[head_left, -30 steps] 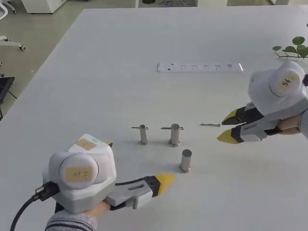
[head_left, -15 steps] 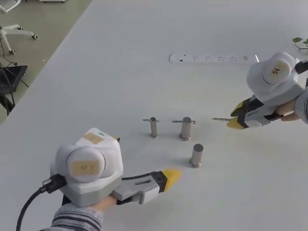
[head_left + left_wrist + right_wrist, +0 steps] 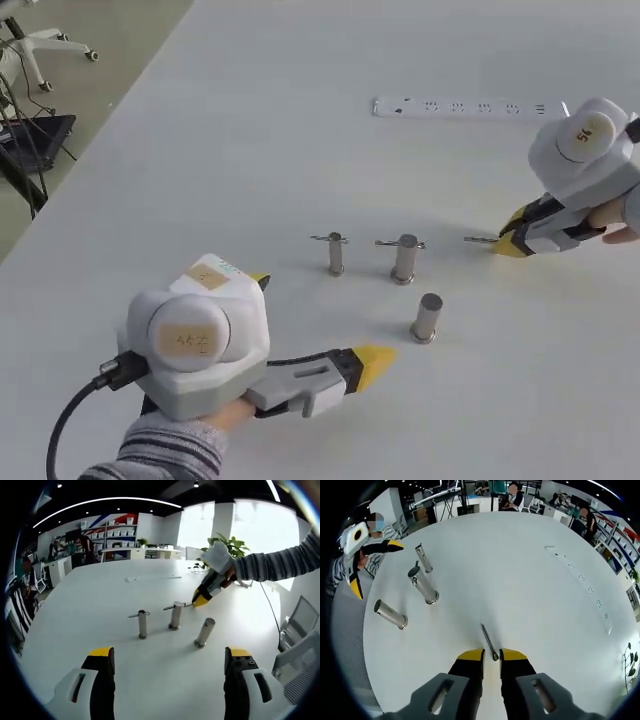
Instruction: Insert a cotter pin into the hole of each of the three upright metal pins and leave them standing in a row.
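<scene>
Head view. Right of centre, loose cotter pin (image 3: 481, 240): thin, silvery, flat on the white table (image 3: 250, 150), long axis nearly level across the frame, free end pointing left toward the middle metal pin (image 3: 404, 262), other end at the yellow tips of the right gripper (image 3: 512, 246). Jaws there drawn close around that end; cannot tell whether pinching it. At centre, left metal pin (image 3: 336, 257) and the middle one side by side, upright, silver, flared at the foot, each crossed near the top by a level wire: first cotter pin (image 3: 320, 238), second cotter pin (image 3: 386, 243). Below and right of them, third metal pin (image 3: 427, 320), upright, a plain cylinder, out of line with the pair. Lower left, left gripper (image 3: 318, 318), jaws spread wide, clasping nothing. Top right, power strip (image 3: 470, 107).

Left gripper view. Above the two wide-apart jaws at the bottom, all three metal pins at centre, the third nearest and leaning right in the frame. Right gripper's tips just right of the middle pin's top, striped sleeve (image 3: 280, 562) behind at upper right.

Right gripper view. Loose cotter pin just above the jaws at bottom centre, running from the slim gap between them up and slightly left. Three metal pins at left, tops slanting to the upper left.
</scene>
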